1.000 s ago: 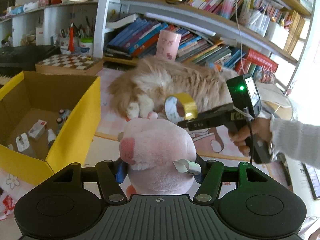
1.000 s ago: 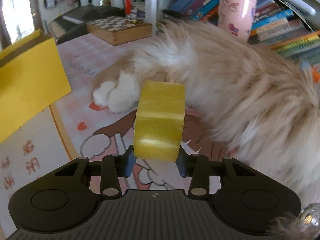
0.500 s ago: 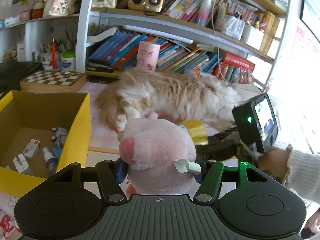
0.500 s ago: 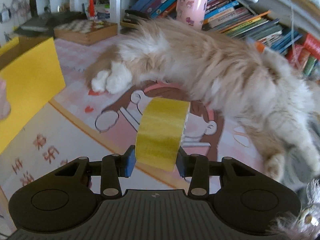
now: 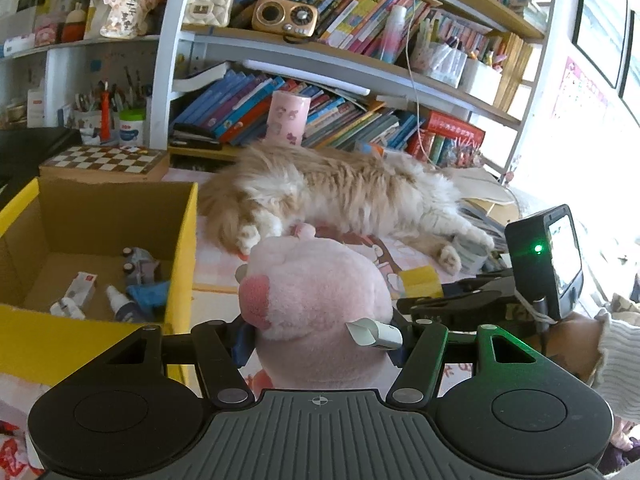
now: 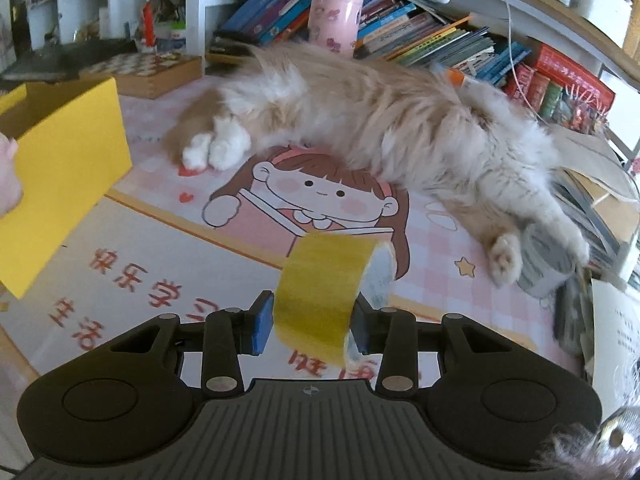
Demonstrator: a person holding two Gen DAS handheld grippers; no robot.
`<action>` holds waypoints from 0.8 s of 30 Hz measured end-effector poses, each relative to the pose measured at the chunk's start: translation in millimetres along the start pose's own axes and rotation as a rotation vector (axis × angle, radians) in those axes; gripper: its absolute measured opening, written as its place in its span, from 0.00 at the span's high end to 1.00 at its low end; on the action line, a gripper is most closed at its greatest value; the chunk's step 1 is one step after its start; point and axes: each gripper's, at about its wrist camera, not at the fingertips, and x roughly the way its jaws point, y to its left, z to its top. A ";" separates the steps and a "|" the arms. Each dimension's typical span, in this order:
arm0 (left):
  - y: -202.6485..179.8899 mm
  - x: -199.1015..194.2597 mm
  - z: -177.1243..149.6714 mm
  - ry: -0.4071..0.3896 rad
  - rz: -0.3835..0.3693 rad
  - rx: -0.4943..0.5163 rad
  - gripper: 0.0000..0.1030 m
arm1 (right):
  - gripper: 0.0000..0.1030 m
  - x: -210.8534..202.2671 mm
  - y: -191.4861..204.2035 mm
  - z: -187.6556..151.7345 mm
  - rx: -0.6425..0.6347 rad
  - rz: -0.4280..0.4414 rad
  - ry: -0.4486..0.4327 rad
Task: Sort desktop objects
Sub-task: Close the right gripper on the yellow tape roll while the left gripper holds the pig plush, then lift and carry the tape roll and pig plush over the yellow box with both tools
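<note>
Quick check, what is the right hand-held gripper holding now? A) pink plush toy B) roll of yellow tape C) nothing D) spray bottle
B: the right hand-held gripper is shut on the roll of yellow tape, its blue pads pressing both sides, above the cartoon mat.

In the left wrist view we see the pink plush toy (image 5: 316,300) hide the inner faces of the left gripper (image 5: 320,334) and most of the yellow tape roll (image 5: 422,280) behind it. The yellow box (image 5: 182,248) is cut by the left edge; labels on its small bottles (image 5: 120,304) are too small to read. In the right wrist view the cat (image 6: 380,120) is blurred, its head hidden.
</note>
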 end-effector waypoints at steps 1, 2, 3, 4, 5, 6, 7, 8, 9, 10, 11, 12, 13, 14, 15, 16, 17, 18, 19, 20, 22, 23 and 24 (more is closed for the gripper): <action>2.8 -4.8 -1.8 -0.002 -0.003 -0.004 0.40 | 0.66 -4.1 3.4 -1.3 0.004 -0.003 -0.003; 6.3 -11.0 -4.3 -0.004 -0.007 -0.009 0.40 | 0.66 -7.7 7.2 -2.6 0.010 -0.007 -0.005; 9.1 -16.1 -6.4 -0.006 -0.009 -0.013 0.40 | 0.68 -11.1 11.2 -4.5 0.016 -0.010 -0.004; 12.4 -22.3 -9.5 -0.007 -0.010 -0.017 0.40 | 0.69 -13.5 15.1 -5.8 0.022 -0.009 -0.001; 15.6 -27.0 -11.9 -0.006 -0.012 -0.020 0.40 | 0.71 -15.3 20.0 -7.5 0.028 -0.007 0.003; 18.7 -31.1 -15.0 -0.002 -0.012 -0.024 0.40 | 0.73 -16.9 24.7 -9.4 0.029 -0.009 0.005; 22.0 -35.1 -18.1 0.003 -0.012 -0.028 0.40 | 0.74 -17.8 29.4 -10.9 0.027 -0.008 0.008; 24.9 -38.8 -21.1 0.008 -0.013 -0.031 0.40 | 0.79 -17.8 32.7 -12.3 0.032 -0.004 0.012; 27.5 -42.7 -23.8 0.013 -0.014 -0.033 0.40 | 0.85 -17.4 36.0 -13.8 0.040 -0.003 0.017; 29.9 -46.4 -26.2 0.017 -0.014 -0.033 0.40 | 0.86 -17.4 38.7 -15.2 0.049 -0.009 0.022; 32.3 -51.1 -29.2 0.019 -0.012 -0.033 0.40 | 0.89 -18.4 40.8 -16.4 0.059 -0.014 0.021; 34.2 -55.1 -31.2 0.019 -0.009 -0.033 0.40 | 0.89 -20.6 43.1 -17.7 0.069 -0.017 0.014; 36.0 -58.8 -33.1 0.017 -0.008 -0.035 0.40 | 0.89 -23.0 44.9 -18.5 0.075 -0.019 0.010; 37.6 -62.8 -34.9 0.014 -0.008 -0.038 0.40 | 0.89 -26.2 46.5 -19.3 0.083 -0.017 0.004; 38.5 -65.8 -35.9 0.011 -0.007 -0.039 0.40 | 0.89 -29.8 48.0 -20.4 0.092 -0.013 -0.003; 39.3 -69.1 -37.1 0.007 -0.007 -0.038 0.40 | 0.89 -33.8 49.7 -21.6 0.097 -0.011 -0.010; 40.7 -73.2 -38.5 0.003 -0.008 -0.035 0.40 | 0.89 -37.9 51.4 -23.0 0.102 -0.010 -0.016; 41.8 -76.4 -39.4 0.000 -0.009 -0.031 0.40 | 0.89 -42.4 53.4 -24.9 0.108 -0.008 -0.021; 43.0 -79.5 -40.4 -0.002 -0.009 -0.026 0.40 | 0.89 -46.3 55.5 -26.9 0.116 -0.006 -0.023; 44.5 -82.9 -41.7 -0.002 -0.010 -0.021 0.40 | 0.89 -51.0 57.9 -29.8 0.127 -0.002 -0.027; 48.6 -89.5 -44.6 -0.002 -0.010 -0.009 0.40 | 0.89 -59.1 63.0 -34.4 0.147 0.009 -0.030; 50.2 -92.1 -46.0 -0.002 -0.008 -0.005 0.40 | 0.89 -63.9 66.1 -37.6 0.159 0.015 -0.033; 52.2 -94.9 -48.2 -0.001 -0.005 -0.003 0.40 | 0.89 -70.3 69.9 -41.5 0.171 0.023 -0.038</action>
